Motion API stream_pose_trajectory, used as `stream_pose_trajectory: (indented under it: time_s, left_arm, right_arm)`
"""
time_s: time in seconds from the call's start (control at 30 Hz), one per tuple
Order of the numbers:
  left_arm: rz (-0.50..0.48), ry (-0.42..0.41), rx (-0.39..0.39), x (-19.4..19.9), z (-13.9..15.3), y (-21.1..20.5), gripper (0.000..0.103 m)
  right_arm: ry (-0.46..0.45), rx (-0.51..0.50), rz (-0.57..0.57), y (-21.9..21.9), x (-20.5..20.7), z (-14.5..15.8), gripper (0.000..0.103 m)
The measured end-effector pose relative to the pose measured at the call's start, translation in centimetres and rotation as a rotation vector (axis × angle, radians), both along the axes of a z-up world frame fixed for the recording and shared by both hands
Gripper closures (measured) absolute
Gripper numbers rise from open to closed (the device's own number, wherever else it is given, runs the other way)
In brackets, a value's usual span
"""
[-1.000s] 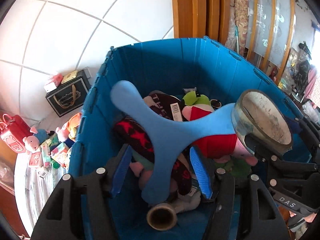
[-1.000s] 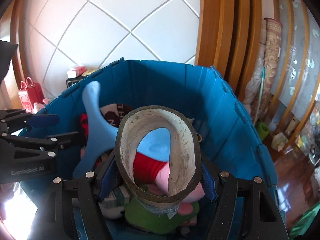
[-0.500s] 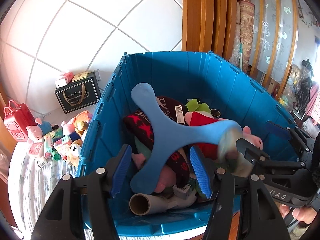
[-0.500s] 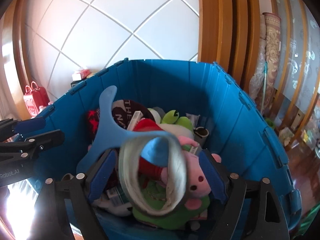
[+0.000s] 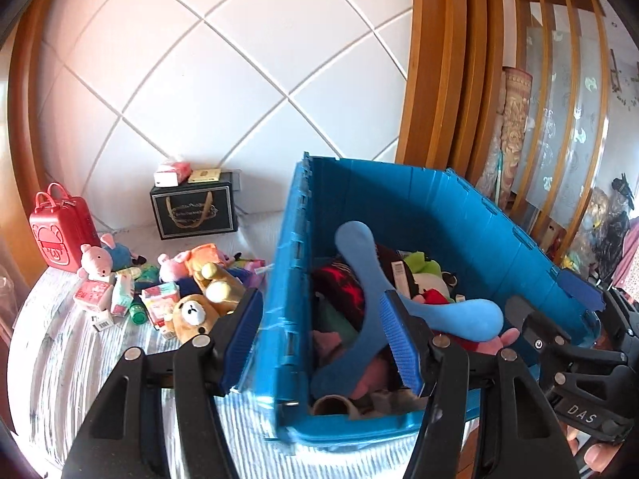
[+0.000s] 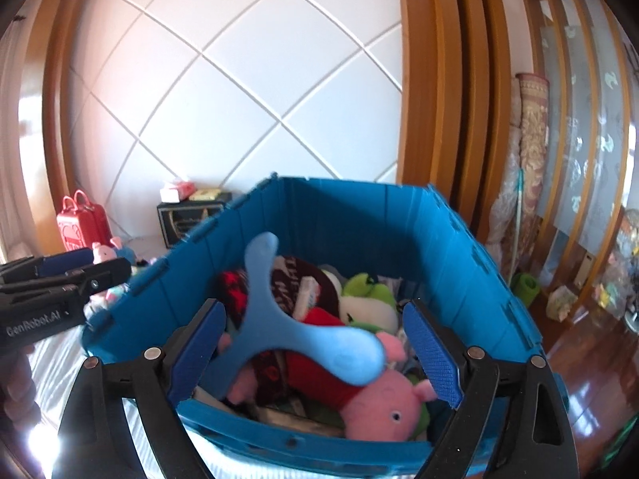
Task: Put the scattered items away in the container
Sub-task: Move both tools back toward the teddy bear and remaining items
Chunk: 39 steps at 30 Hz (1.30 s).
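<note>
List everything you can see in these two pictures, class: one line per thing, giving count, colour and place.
crate: one, blue, on the striped cloth.
boomerang: one, light blue, on top inside the crate.
pig toy: one, pink with red top, in the crate's near corner.
frog toy: one, green, inside the crate.
toy pile: several, mixed colours, left of the crate.
case: one, red, far left.
gift box: one, black, by the wall.
left gripper: open, empty.
right gripper: jaws just opened, empty.

The left claw (image 5: 321, 339) stands open with nothing between its blue pads, straddling the left wall of the blue plastic crate (image 5: 439, 207). A light-blue three-armed foam toy (image 5: 371, 291) lies on the toys inside. Left of the crate, a brown plush bear (image 5: 191, 315) and a red toy suitcase (image 5: 60, 231) rest on striped bedding (image 5: 60, 359).
</note>
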<state>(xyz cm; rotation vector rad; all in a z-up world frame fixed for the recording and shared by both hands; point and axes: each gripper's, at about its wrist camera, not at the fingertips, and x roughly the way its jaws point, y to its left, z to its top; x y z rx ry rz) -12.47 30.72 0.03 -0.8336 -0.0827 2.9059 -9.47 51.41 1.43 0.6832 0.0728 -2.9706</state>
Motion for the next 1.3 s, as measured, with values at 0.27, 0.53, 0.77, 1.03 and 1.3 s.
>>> stream_pose_trajectory:
  time_s: [0.27,0.53,0.77,1.03,1.3]
  left_arm:
    - [0.052,0.018,-0.016,0.2,0.4,-9.3,0.043]
    - [0.15,0.039,-0.025,0.4,0.5,-21.4,0.043]
    - [0.204,0.002,-0.032,-0.3,-1.0,-28.8,0.043]
    - [0.228,-0.097,-0.001,-2.8,-4.5,-31.8,0.043]
    - [0.234,-0.23,0.005,-7.2,-9.0,-30.2,0.043]
  right_arm:
    - [0.051,-0.013,0.025,-10.1,-0.3,1.7,0.005]
    - [0.101,-0.029,0.094,-22.1,-0.5,1.8,0.002]
    - [0.083,-0.055,0.143,-30.3,-1.9,0.4,0.002]
    - [-0.002,-0.037,0.15,-33.5,-4.5,-2.3,0.002]
    - [-0.116,0.003,0.166,-33.1,-8.3,-6.4,0.002]
